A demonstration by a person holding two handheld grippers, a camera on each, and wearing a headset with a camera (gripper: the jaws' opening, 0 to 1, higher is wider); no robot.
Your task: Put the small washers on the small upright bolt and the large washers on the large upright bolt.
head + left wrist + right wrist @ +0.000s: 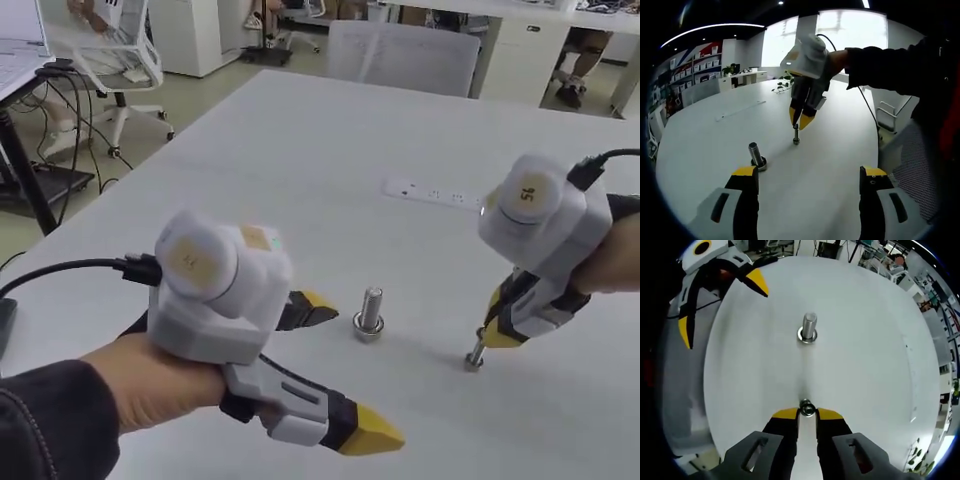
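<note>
The large upright bolt [370, 311] stands mid-table with a washer ring around its base; it also shows in the left gripper view [756, 154] and the right gripper view [808, 327]. To its right is the thin small upright bolt [475, 354] [796, 135]. My right gripper [496, 331] [807, 414] points down over it, its jaws closed to a narrow gap on a small washer [807, 407] at the bolt's top. My left gripper [345, 370] [809, 172] is open and empty, left of the large bolt.
A white power strip [430, 193] lies on the white table [300, 170] behind the bolts. A grey chair [405, 55] is at the far edge. The table's left edge drops to floor with cables and a chair [110, 60].
</note>
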